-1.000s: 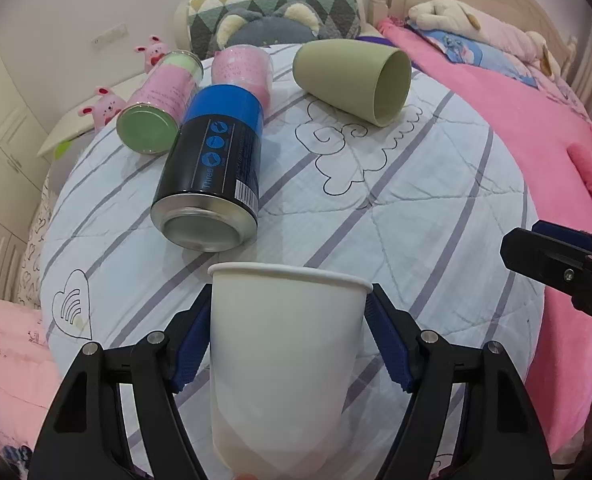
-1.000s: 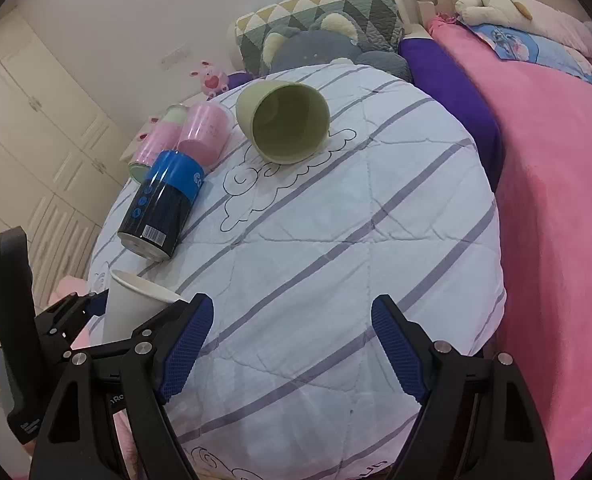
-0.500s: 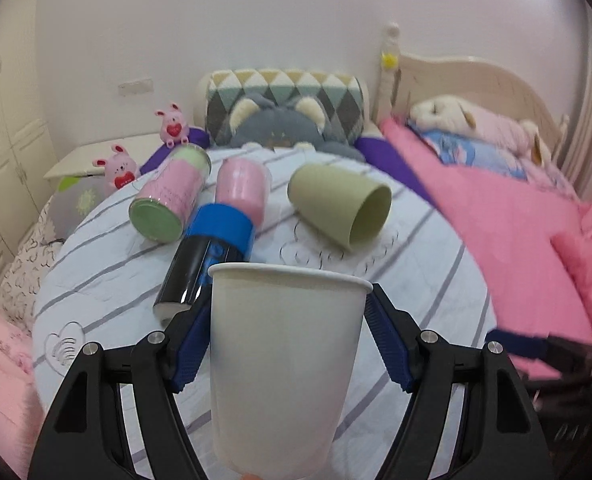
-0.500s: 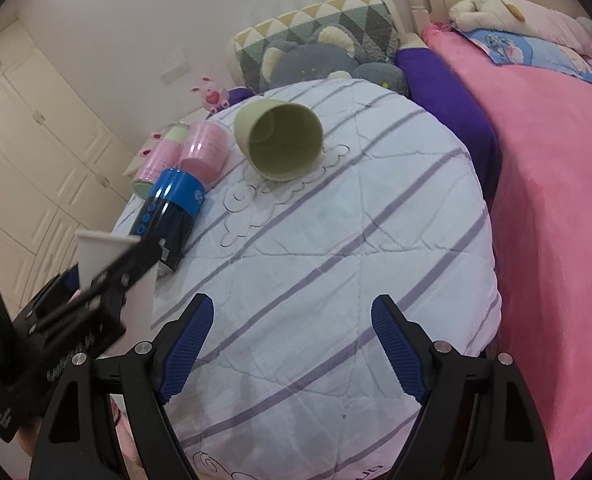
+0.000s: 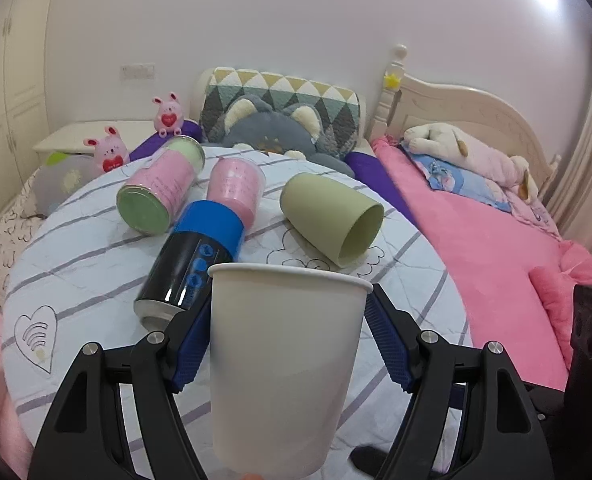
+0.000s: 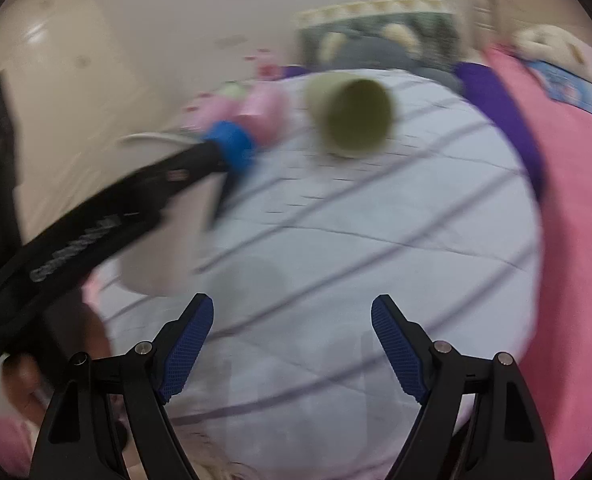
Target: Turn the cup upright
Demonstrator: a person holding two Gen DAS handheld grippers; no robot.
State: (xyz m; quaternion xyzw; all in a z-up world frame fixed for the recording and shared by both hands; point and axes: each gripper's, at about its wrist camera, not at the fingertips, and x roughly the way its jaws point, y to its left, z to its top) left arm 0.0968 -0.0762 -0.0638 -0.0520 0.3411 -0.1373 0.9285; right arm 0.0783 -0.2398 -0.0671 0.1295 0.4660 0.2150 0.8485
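The round tabletop point(image 5: 96, 248) wears a white quilted cover with purple stripes, and a pink bed point(image 5: 476, 240) lies at its 3 o'clock side. Toward 12 o'clock, a grey cat cushion point(image 5: 272, 128) leans on a diamond-patterned pillow point(image 5: 284, 88), with two pink bunny toys point(image 5: 168, 114) further left.

On the tabletop all containers lie on their sides. The black spray can point(image 5: 192, 260) with a blue cap points its base toward the camera. At 11 o'clock sits a pink tin with green ends point(image 5: 160, 188), touching a pink cup point(image 5: 236, 188) beside it. The green cup point(image 5: 332, 216) lies at 1 o'clock, its mouth open toward the viewer and showing nothing inside.

The white paper cup point(image 5: 284, 364) stands rim-up between the left tongs point(image 5: 286, 344), which are clamped on its sides; its interior is hidden from this angle.

The right wrist view is blurred. It alone shows the right tongs point(image 6: 292, 344) spread apart with nothing between them, and the left tool from the side at 9 o'clock carrying the paper cup point(image 6: 164, 264) over the tabletop edge.
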